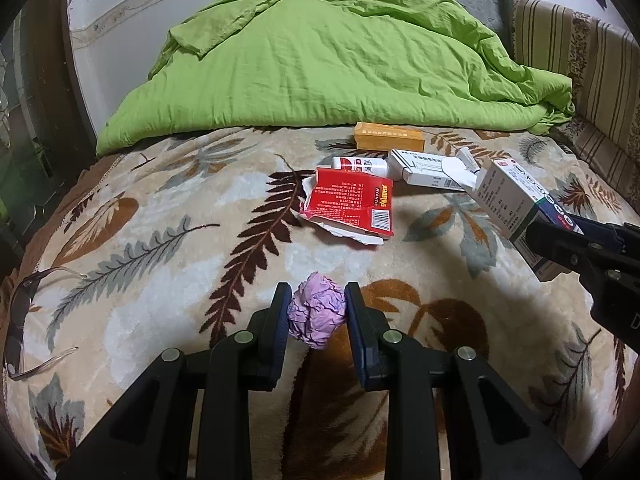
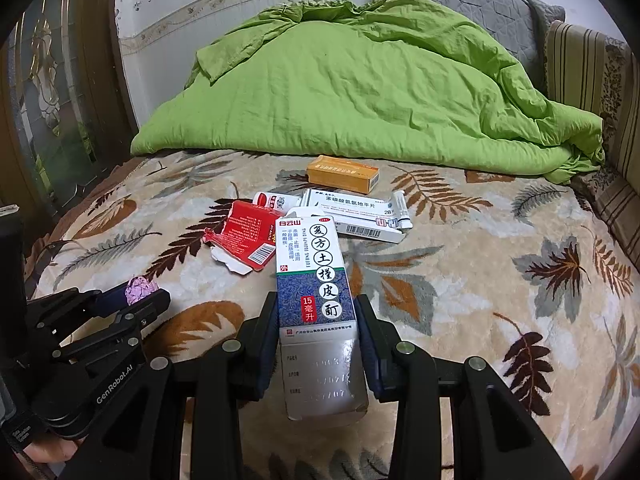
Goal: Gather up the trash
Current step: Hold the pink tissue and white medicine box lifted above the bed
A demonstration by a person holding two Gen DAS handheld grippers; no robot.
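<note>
My left gripper (image 1: 316, 300) is shut on a crumpled purple paper ball (image 1: 316, 316), held just above the leaf-patterned blanket (image 1: 160, 240); the ball also shows in the right wrist view (image 2: 138, 289). My right gripper (image 2: 316, 312) is shut on a white and blue medicine box (image 2: 316, 292), which also shows at the right of the left wrist view (image 1: 516, 204). On the bed lie a torn red box (image 1: 352, 204), a small white and red bottle (image 1: 360, 166), an orange box (image 1: 390, 136) and a flat white box (image 1: 428, 168).
A green quilt (image 1: 320, 60) covers the far half of the bed. Sunglasses (image 1: 24, 312) lie at the blanket's left edge. A striped cushion (image 1: 580, 72) lines the right side, a grey pillow (image 2: 460, 4) the back. A wooden door (image 2: 48, 100) stands at left.
</note>
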